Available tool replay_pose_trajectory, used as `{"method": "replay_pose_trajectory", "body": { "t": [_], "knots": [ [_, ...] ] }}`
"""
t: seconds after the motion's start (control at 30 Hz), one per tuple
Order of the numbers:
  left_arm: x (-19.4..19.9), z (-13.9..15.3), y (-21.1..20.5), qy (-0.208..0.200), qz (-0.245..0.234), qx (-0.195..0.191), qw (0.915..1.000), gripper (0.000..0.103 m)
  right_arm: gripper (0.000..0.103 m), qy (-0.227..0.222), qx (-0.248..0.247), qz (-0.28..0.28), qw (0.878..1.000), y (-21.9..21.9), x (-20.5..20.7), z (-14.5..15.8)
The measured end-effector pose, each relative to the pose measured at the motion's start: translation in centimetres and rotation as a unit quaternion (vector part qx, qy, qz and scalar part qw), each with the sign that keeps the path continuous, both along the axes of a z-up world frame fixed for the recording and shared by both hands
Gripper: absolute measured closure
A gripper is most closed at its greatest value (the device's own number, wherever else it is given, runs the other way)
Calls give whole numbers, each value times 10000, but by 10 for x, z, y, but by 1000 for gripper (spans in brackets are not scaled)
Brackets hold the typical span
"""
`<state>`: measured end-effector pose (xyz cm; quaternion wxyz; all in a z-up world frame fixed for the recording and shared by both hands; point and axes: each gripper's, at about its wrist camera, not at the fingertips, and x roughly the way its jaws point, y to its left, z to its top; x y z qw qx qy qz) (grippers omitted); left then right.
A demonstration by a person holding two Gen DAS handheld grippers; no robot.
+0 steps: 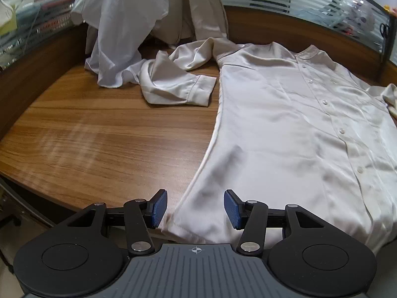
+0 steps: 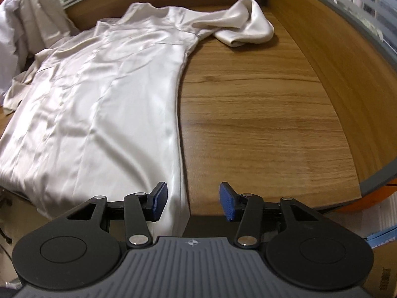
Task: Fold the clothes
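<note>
On wooden table (image 1: 99,134): cream shirt (image 1: 285,129) spread flat, buttons up, hem at near edge. Sleeve (image 1: 178,87) crumpled beside it; white clothes (image 1: 119,24) heaped behind. Left gripper (image 1: 196,208) spread over hem corner, pinching nothing. Right gripper (image 2: 193,201) spread, empty, over opposite corner.

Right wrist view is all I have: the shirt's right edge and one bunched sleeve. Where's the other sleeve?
Observer: The other sleeve lies crumpled on the table beside the shirt, cuff toward the body.
Operator: Is the front up?
Observer: Yes, the button placket faces up.
Operator: Left gripper holding anything?
Observer: No. The left gripper is open over the hem corner, pads apart.
Operator: Anything else there?
Observer: A pile of white garments at the back.
</note>
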<state>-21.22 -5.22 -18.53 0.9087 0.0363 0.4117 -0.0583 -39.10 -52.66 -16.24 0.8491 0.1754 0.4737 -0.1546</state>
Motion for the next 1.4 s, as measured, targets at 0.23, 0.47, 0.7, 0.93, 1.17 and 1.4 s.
{"method": "replay_pose_trajectory", "body": {
  "t": [0.23,0.47,0.7,0.93,1.17,1.4],
  "knots": [
    [8,-13,-2,144,-330,-47,9993,79,62,183,-35,346,9992,11,33,-9],
    [0,-6,2,286,-354,-98,9989,99,101,423,-409,784,9952,29,49,-8],
    [-27,8,9,613,-270,-112,9977,99,101,532,-374,670,9956,38,32,4],
    [-61,-2,12,1074,-262,205,9937,99,101,894,-118,551,9944,47,-1,8],
    [-57,14,20,843,17,5,9964,62,69,1094,-97,587,9922,42,0,18],
    [20,46,12,413,341,12,9986,58,60,607,-292,805,9945,12,69,54]
  ]
}}
